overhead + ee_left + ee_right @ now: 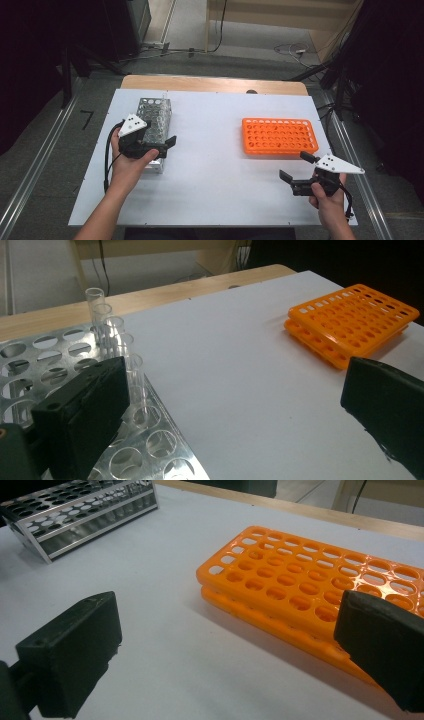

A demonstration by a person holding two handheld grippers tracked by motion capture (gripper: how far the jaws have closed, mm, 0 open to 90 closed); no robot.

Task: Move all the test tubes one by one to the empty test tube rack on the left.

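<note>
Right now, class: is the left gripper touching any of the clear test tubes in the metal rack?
Cannot tell. In the left gripper view, one of its fingers overlaps the nearest test tube in the metal rack, without showing contact or a gap.

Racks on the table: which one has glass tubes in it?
The shiny metal rack by the left gripper holds a row of clear tubes along one edge. The orange rack has empty holes.

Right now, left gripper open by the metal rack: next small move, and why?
Probably ease the left gripper sideways onto the nearest clear tube in the metal rack, then close. Its jaws stand wide open with nothing between them, and the row of tubes stands upright just beside one jaw. The orange rack looks empty, and the right gripper waits open beside it.
</note>
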